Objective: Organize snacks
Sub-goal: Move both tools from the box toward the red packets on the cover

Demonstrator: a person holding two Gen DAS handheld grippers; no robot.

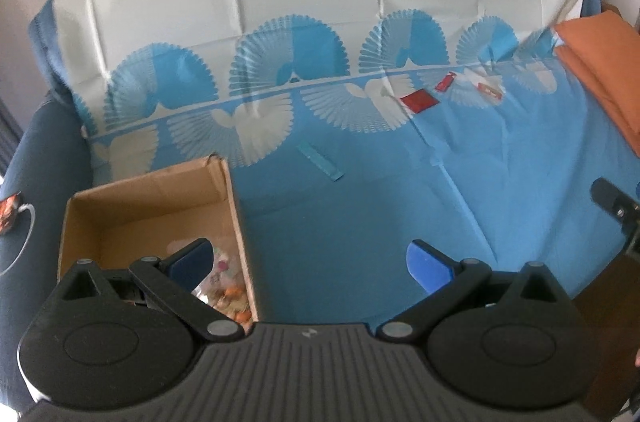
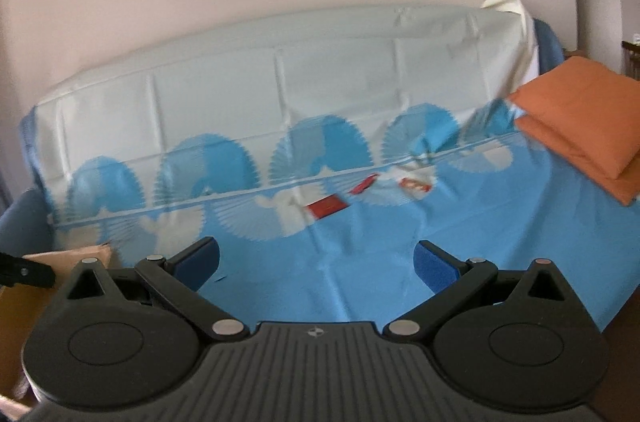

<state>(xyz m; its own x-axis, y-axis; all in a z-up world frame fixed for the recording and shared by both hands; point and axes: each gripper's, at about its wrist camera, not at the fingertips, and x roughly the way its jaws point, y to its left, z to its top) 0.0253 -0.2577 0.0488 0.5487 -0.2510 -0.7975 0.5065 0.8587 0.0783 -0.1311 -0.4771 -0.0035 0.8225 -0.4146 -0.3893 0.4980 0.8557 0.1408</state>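
Observation:
An open cardboard box [image 1: 160, 198] sits on the left of the blue-covered sofa seat and holds several snack packets [image 1: 228, 286]. My left gripper [image 1: 310, 262] is open and empty, its left finger over the box. On the seat lie a teal packet [image 1: 320, 162], a red square packet [image 1: 418, 100], a small red stick packet [image 1: 446, 81] and a red-and-white packet [image 1: 490, 90]. My right gripper [image 2: 318, 262] is open and empty above the seat; the red square packet [image 2: 326, 205], the stick packet [image 2: 364, 184] and the red-and-white packet [image 2: 416, 184] lie ahead of it. The box corner [image 2: 68, 256] shows at its left.
A blue and white patterned sheet [image 1: 360, 222] covers the sofa seat and backrest. Folded orange cloth [image 1: 604, 70] lies on the right end, also in the right wrist view [image 2: 584, 114]. A dark blue armrest [image 1: 36, 162] is at left. A wall rises behind.

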